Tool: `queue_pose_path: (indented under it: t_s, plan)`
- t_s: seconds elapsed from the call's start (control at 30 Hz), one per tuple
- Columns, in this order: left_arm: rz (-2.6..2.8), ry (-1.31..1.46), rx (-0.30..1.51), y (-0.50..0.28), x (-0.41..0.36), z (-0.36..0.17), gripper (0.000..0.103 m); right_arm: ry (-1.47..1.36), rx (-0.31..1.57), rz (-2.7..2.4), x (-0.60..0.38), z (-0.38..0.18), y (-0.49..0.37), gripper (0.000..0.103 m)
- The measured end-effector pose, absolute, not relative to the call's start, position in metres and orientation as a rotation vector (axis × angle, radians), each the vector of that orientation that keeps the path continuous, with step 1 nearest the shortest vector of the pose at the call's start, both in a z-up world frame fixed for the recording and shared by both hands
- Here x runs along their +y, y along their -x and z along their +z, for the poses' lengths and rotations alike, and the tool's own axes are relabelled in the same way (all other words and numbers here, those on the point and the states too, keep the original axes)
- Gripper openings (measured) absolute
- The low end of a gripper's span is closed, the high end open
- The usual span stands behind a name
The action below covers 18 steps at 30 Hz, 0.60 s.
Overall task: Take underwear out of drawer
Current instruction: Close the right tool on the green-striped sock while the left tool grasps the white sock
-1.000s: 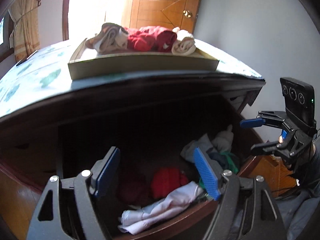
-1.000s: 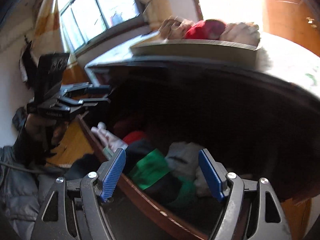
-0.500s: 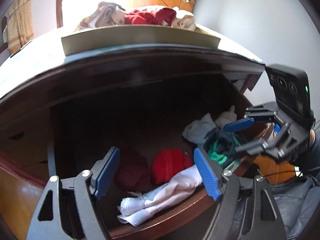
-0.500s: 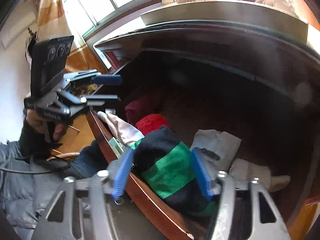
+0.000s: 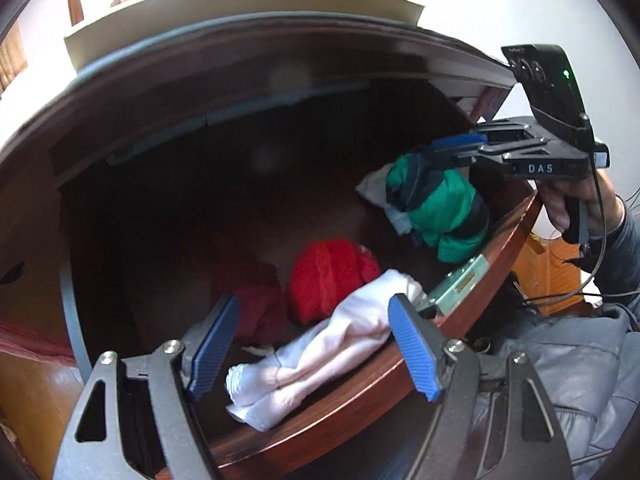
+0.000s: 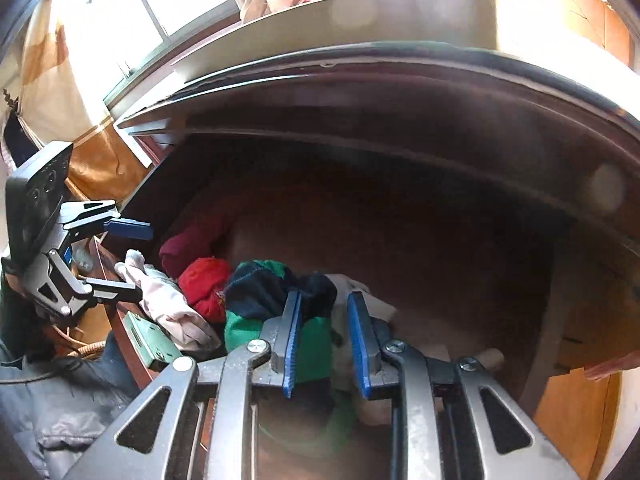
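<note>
My right gripper (image 6: 326, 340), jaws just closing, is pinching the green-and-navy underwear (image 5: 436, 200) inside the drawer (image 5: 472, 296); lifting it out remains. Left gripper (image 5: 312, 344) is hovering wide, empty, above the drawer's front edge.

Open drawer (image 5: 472, 312), front rim curving across the view. Left gripper (image 5: 312, 344) hovering over it, jaws standing wide, nothing between them. White cloth (image 5: 328, 352) lying over the rim; red cloth (image 5: 328, 276) sitting behind it. Right gripper (image 5: 436, 152), jaws having just been closing, pinching the green-and-navy underwear (image 5: 440, 204). Tray (image 5: 240, 8) resting on top.
</note>
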State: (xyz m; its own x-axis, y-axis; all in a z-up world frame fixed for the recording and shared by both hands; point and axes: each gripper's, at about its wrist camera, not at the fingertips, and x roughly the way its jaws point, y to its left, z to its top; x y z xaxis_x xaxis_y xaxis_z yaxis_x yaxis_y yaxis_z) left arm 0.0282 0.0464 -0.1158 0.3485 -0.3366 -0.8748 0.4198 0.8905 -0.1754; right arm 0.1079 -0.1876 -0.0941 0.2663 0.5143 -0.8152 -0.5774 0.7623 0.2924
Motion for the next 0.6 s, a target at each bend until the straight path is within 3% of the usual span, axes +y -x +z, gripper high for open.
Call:
queue_pose_path:
  t_s: [0.03,0.1,0.17,0.2,0.6]
  plan:
    - [-0.492,-0.072,1.125,-0.03,0.05,-0.117,0.077,0.053,1.079,0.745,-0.189,-0.094,-0.111,0.026]
    - [-0.482,-0.061,1.136,-0.031,0.055,-0.117,0.077,0.013,1.091,0.77,-0.193,-0.094,-0.114,0.038]
    - [-0.472,-0.055,1.136,-0.032,0.057,-0.117,0.077,-0.017,1.103,0.808,-0.192,-0.093,-0.113,0.064]
    - [-0.472,-0.049,1.135,-0.032,0.059,-0.116,0.077,-0.023,1.105,0.824,-0.192,-0.092,-0.112,0.067]
    - [-0.513,-0.035,1.155,-0.039,0.072,-0.11,0.077,0.179,1.286,0.923,-0.143,-0.114,-0.097,0.069]
